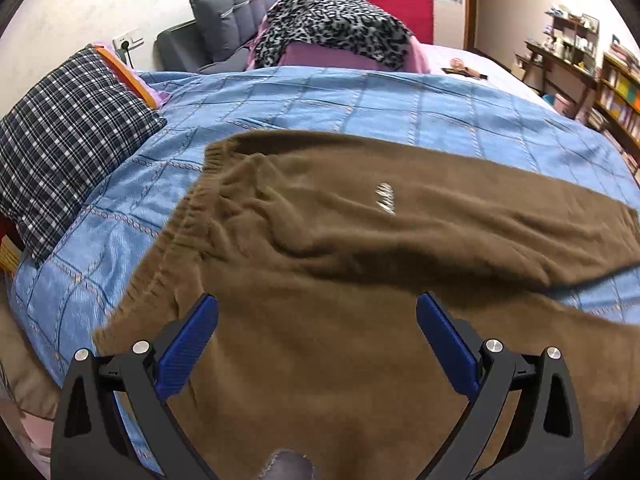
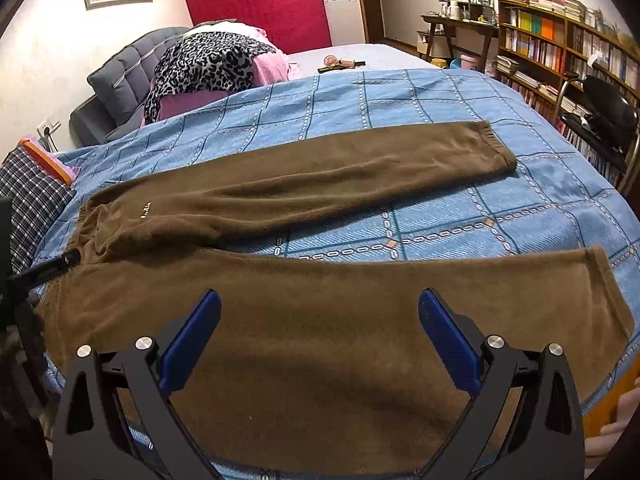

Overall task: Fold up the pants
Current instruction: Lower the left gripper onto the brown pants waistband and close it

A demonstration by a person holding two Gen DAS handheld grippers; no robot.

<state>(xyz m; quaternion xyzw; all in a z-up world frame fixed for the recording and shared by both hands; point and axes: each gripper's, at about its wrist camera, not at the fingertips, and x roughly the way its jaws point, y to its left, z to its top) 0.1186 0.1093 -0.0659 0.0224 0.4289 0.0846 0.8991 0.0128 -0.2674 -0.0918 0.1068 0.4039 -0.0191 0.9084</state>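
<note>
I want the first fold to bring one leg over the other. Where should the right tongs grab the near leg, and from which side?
Probably at the near leg's cuff, from the bed's front edge. That leg lies flat and straight, apart from the far leg, and its end hem sits by the edge, so one finger could slide under. The right tongs hang open above it; the left tongs could take the waistband.

Brown pants (image 2: 320, 288) spread flat on a blue checked bedspread (image 2: 440, 120), legs parted in a V. Near leg directly beneath and ahead of the right gripper (image 2: 319, 334), jaws wide apart, nothing between them. Far leg well beyond the jaws, cuff to their upper right. Waistband off to the jaws' left, beside the left gripper (image 2: 60, 266). Bookshelf (image 2: 560, 40) far right.
</note>
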